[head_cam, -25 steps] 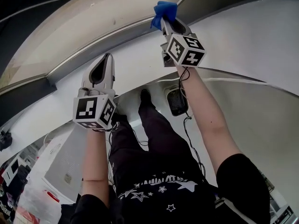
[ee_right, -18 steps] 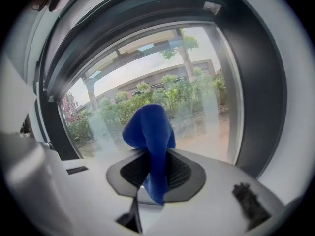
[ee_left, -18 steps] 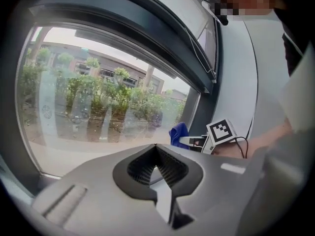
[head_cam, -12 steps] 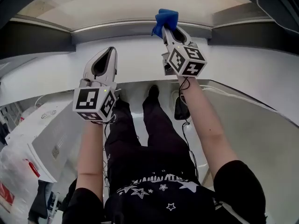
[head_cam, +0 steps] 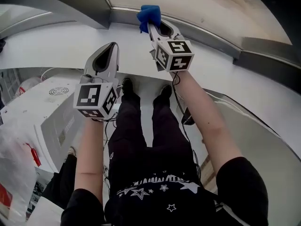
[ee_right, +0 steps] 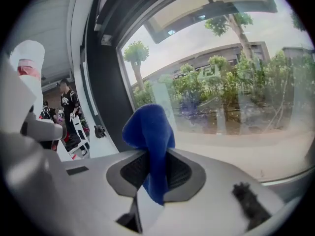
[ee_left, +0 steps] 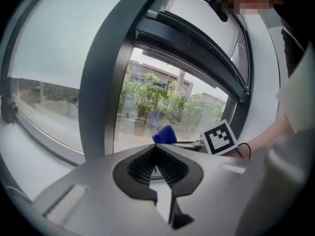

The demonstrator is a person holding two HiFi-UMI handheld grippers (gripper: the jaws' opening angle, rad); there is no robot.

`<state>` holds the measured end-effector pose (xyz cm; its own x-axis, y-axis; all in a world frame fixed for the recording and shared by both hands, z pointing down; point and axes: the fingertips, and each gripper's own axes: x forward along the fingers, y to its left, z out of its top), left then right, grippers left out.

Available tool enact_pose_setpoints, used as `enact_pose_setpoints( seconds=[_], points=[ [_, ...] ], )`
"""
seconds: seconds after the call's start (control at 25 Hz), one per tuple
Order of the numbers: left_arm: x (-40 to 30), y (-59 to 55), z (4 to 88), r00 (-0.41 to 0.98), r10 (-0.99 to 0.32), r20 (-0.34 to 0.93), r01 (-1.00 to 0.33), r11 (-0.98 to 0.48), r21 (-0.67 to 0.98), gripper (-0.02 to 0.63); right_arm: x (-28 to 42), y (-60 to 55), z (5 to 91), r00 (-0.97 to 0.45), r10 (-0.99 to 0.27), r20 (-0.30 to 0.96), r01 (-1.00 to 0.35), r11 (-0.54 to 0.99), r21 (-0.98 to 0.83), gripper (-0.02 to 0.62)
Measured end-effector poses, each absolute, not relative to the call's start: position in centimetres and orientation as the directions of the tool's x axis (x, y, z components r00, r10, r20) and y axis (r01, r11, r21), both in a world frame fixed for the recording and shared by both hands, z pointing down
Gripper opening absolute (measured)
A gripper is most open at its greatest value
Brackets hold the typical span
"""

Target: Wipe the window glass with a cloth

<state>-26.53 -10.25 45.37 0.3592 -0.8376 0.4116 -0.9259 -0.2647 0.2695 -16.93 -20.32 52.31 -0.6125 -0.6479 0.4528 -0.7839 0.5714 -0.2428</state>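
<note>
Ahead, the window glass [head_cam: 197, 4] spans the top. The right gripper [head_cam: 153, 26], the nearer to the pane, clamps the blue cloth [head_cam: 149, 13], whose bunched end points at the glass; contact can't be judged. The left gripper [head_cam: 111, 47] hangs back, jaws together on nothing. Only the right gripper view shows the cloth's tail between the jaws.
</note>
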Motion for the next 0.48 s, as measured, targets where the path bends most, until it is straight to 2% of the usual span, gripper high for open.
enact_pose_setpoints(
  seconds=[0.28, 0.48],
  points=[
    [-31.7, -10.6, 46.8, 0.33, -0.85, 0.411, -0.934, -0.231, 0.271, 0.008, -26.8, -21.5, 54.2, -0.653, -0.608, 0.452, -0.744, 0.628, -0.229, 0.075],
    [-34.7, -11.8, 46.8, 0.276, -0.881, 0.385, -0.95, -0.189, 0.248, 0.008, -29.5, -23.6, 54.7, -0.623, -0.632, 0.462, -0.767, 0.61, -0.199, 0.077]
  ],
)
